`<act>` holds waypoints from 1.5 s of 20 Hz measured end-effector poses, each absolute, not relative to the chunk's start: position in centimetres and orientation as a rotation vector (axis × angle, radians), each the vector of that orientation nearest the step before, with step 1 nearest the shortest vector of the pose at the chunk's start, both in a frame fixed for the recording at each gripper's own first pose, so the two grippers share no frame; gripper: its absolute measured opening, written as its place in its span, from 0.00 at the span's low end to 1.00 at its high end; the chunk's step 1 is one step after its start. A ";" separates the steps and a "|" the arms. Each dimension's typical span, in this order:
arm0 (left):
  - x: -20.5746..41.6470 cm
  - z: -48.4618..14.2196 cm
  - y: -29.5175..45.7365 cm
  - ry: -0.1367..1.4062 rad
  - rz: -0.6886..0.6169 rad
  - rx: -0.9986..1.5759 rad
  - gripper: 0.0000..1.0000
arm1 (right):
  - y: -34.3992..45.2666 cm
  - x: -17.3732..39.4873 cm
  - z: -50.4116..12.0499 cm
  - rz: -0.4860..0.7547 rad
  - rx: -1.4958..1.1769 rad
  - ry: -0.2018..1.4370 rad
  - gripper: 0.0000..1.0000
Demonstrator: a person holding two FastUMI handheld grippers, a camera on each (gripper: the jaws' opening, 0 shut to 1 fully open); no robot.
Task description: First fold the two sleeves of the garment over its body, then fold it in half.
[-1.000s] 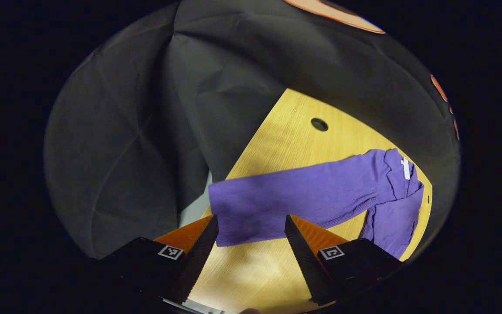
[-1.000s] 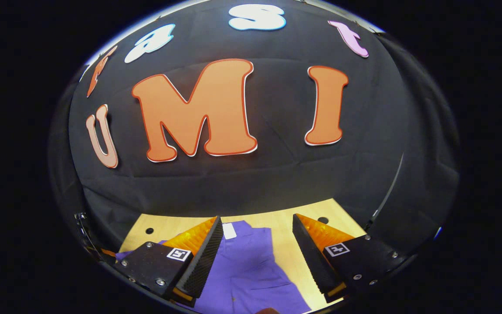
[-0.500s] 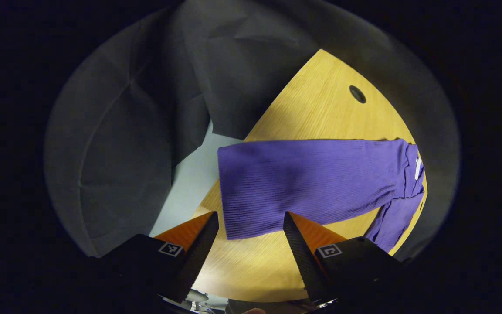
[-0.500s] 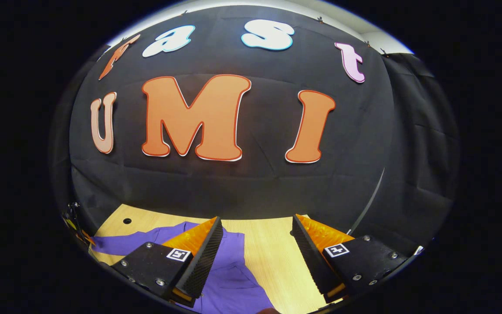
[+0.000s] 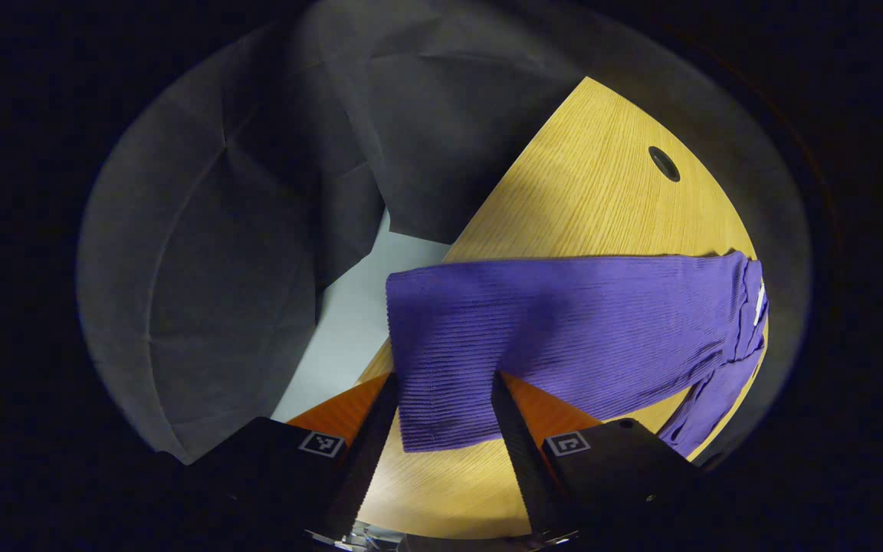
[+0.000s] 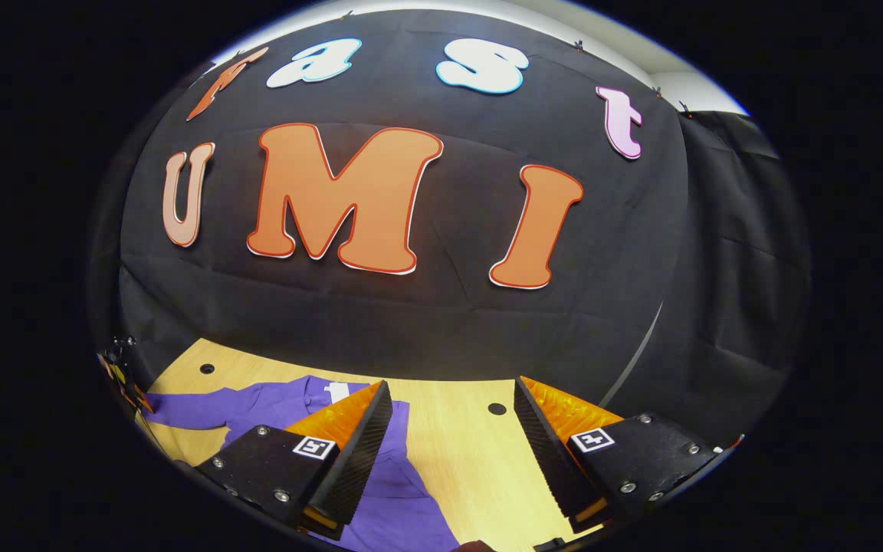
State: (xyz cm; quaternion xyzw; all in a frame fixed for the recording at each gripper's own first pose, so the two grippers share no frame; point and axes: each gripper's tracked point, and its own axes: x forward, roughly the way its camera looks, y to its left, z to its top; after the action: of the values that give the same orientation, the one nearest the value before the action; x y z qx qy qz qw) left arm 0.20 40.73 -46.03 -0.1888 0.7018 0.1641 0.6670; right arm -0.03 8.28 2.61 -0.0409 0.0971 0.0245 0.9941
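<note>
Left gripper [image 5: 438,418], fingers wide, straddles the purple sleeve's cuff [image 5: 441,414]: close squarely on the cuff before lifting. Right gripper [image 6: 449,437] hangs wide, holding nothing.

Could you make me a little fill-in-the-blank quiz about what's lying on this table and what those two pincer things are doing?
1. The garment on the table is ____ in colour.
2. The left gripper has its fingers on either side of the end of a ____.
3. The right gripper is ____, holding nothing.
4. The table top is made of ____.

Missing words: purple; sleeve; open; wood
</note>
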 end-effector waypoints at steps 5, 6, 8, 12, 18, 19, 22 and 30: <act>1.2 -46.1 39.3 1.595 0.339 -0.433 0.26 | 6.8 0.2 1.4 0.045 -0.065 0.215 0.95; 1.2 -45.7 39.0 1.599 0.334 -0.433 0.12 | 6.4 0.5 0.9 0.045 -0.065 0.224 0.95; 2.3 -44.7 38.1 1.569 0.302 -0.426 0.07 | 5.4 1.0 0.1 0.034 -0.074 0.240 0.95; 4.6 -39.7 36.5 1.475 0.216 -0.328 0.07 | 5.4 1.6 -0.9 0.054 -0.043 0.261 0.95; 7.1 -32.9 30.5 1.394 0.079 -0.271 0.07 | 4.6 2.8 -1.2 0.085 -0.026 0.258 0.95; 7.6 -32.1 29.3 1.387 0.059 -0.262 0.06 | 4.5 2.9 -1.3 0.093 -0.020 0.257 0.95; 9.0 -29.7 25.4 1.354 0.004 -0.233 0.07 | 3.9 3.4 -1.7 0.107 -0.010 0.258 0.95; 13.9 -22.0 11.5 1.246 -0.186 -0.143 0.07 | 0.9 4.2 -3.3 0.131 -0.028 0.258 0.96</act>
State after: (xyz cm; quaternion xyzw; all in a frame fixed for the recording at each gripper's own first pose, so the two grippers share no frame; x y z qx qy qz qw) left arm 13.89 11.50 -21.99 -0.0668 0.5823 -0.0870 0.8056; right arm 4.22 0.90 -3.28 -0.0140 0.1284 0.0651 0.9895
